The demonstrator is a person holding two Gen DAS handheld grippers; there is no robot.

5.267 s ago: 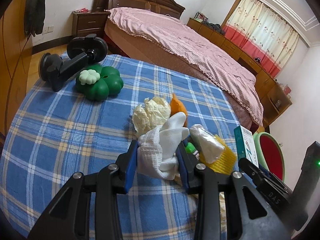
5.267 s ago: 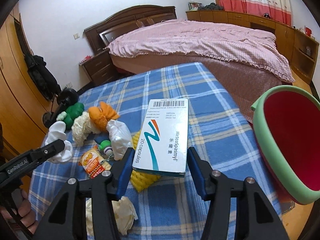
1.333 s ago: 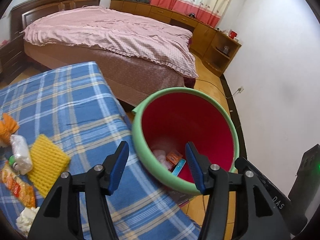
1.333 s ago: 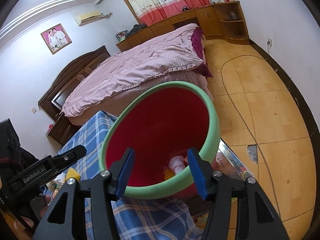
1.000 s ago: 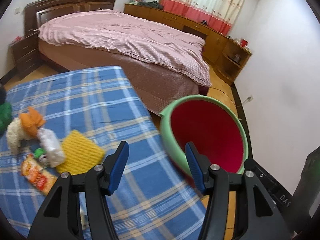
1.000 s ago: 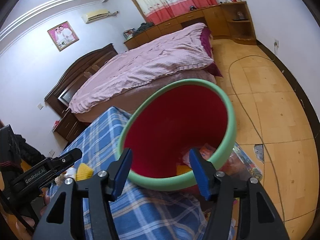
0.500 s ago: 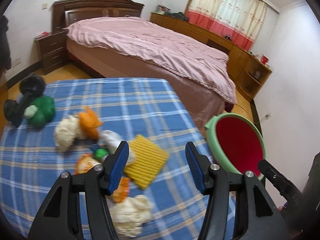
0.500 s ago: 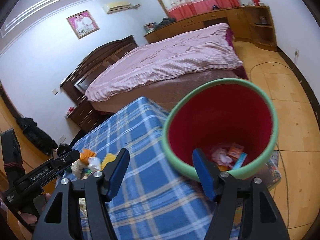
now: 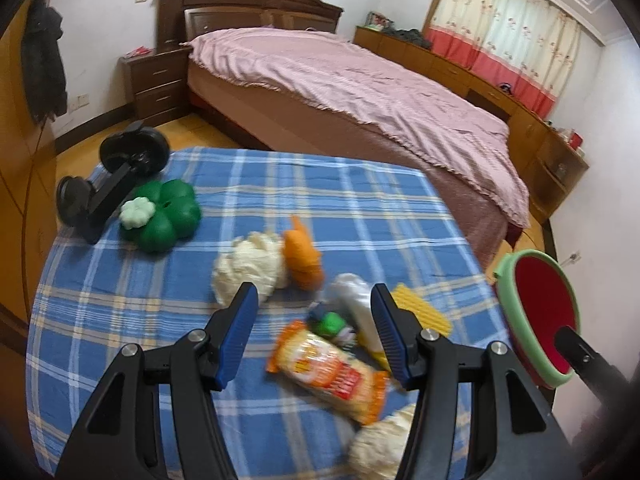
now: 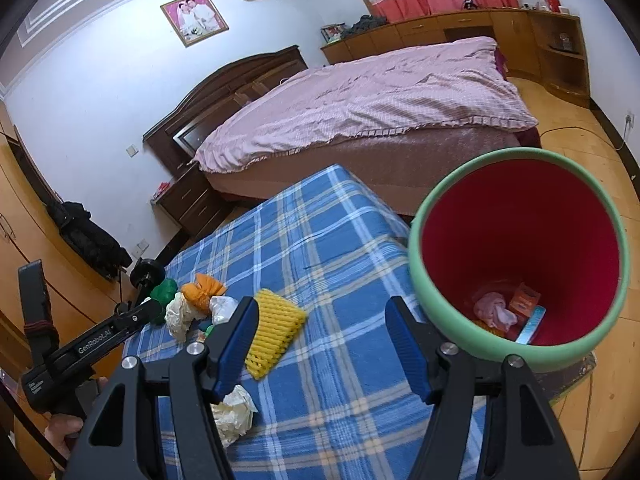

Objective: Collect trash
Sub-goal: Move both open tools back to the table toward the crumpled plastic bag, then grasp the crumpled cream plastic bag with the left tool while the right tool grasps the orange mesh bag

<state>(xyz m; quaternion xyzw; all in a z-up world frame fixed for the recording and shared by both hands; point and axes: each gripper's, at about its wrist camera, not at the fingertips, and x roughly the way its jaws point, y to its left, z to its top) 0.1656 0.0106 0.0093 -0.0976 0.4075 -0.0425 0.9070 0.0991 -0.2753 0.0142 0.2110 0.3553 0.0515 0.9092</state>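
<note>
The snack packet [image 9: 328, 368] is blurred, its print unreadable.

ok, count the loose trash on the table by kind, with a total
Cream paper wads: 2
Orange wad: 1
Snack wrapper: 1
Yellow foam net: 1
Clear bag: 1
Small green bit, blurred: 1
Total: 7

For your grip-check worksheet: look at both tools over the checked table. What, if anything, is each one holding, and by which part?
Nothing is held. The left tool and the right tool both stand open with empty jaws.
</note>
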